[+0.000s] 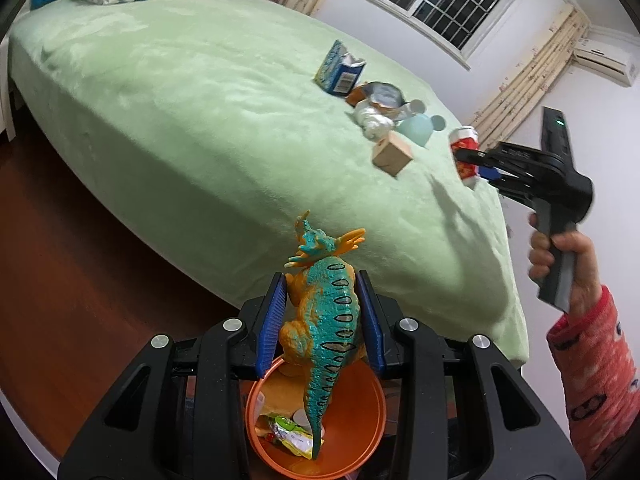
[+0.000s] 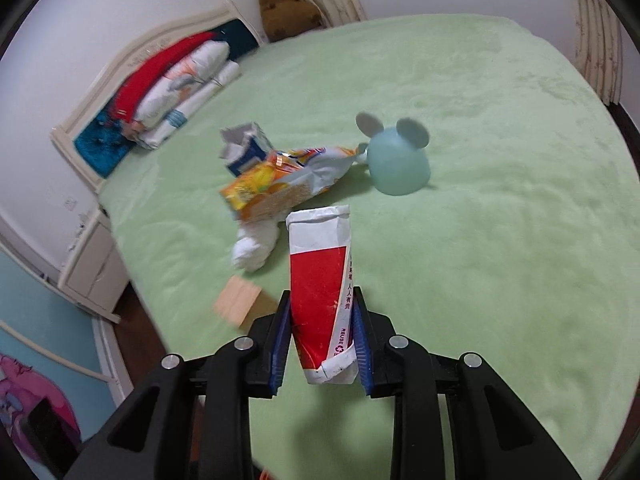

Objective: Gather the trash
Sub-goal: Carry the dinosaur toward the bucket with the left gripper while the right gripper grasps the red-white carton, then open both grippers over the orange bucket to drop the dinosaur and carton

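My left gripper (image 1: 322, 280) is shut on a teal and orange toy dinosaur (image 1: 326, 308) and holds it above an orange bin (image 1: 360, 440) that has wrappers inside. My right gripper (image 2: 320, 300) is shut on a crushed red and white paper cup (image 2: 320, 292) above the green bed; this gripper (image 1: 472, 158) and the cup (image 1: 464, 148) also show in the left wrist view. On the bed lie an orange snack bag (image 2: 280, 184), a blue and white carton (image 2: 244, 148), a white crumpled wad (image 2: 256, 248) and a wooden block (image 2: 236, 302).
A pale blue mouse-eared cup (image 2: 396, 160) lies on the green bed (image 2: 500, 240). Folded bedding (image 2: 176, 84) and a brown plush toy (image 2: 284, 8) sit by the headboard. A white nightstand (image 2: 92, 268) stands at the left. Dark wooden floor (image 1: 80, 260) lies beside the bed.
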Available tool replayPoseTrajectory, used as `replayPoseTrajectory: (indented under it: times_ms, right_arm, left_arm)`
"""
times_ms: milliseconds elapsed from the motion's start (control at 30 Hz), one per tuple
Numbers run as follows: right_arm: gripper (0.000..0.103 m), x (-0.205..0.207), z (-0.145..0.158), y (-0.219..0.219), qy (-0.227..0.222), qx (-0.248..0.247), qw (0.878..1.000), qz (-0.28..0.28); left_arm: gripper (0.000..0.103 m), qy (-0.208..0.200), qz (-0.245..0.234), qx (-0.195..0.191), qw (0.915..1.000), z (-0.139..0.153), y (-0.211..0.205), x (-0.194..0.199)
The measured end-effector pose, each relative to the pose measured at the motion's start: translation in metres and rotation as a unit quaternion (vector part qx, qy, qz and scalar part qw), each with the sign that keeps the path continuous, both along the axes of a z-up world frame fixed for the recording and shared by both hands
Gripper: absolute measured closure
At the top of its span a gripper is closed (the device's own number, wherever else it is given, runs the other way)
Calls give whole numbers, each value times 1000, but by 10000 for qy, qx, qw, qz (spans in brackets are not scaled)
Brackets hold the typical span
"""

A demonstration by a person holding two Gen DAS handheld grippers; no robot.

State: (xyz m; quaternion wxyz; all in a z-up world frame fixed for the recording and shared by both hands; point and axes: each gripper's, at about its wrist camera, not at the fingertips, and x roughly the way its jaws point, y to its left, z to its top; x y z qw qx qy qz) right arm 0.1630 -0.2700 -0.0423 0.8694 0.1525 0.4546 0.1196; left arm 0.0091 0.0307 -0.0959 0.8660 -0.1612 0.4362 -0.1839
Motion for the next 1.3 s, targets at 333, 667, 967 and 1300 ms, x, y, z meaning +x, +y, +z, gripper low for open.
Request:
replayPoseTrajectory:
  times_ms: [333, 667, 967, 1300]
  right_arm:
    - [75, -132, 49, -2, -836, -404, 9942, 538]
    - [75, -228, 37, 8, -908, -359, 9915, 863]
    - [75, -259, -32, 19, -124, -229, 9952, 938]
    - [75, -265, -96, 26, 745, -285, 9933, 836]
  left_arm:
    - [68, -403, -361, 307, 9981, 30, -36, -25]
    - [68, -464, -763, 447, 9950, 34, -58, -62]
    - [68, -11, -1078, 725, 9915, -10, -82, -86]
    - [68, 802, -1236, 899, 9850, -76, -104, -91]
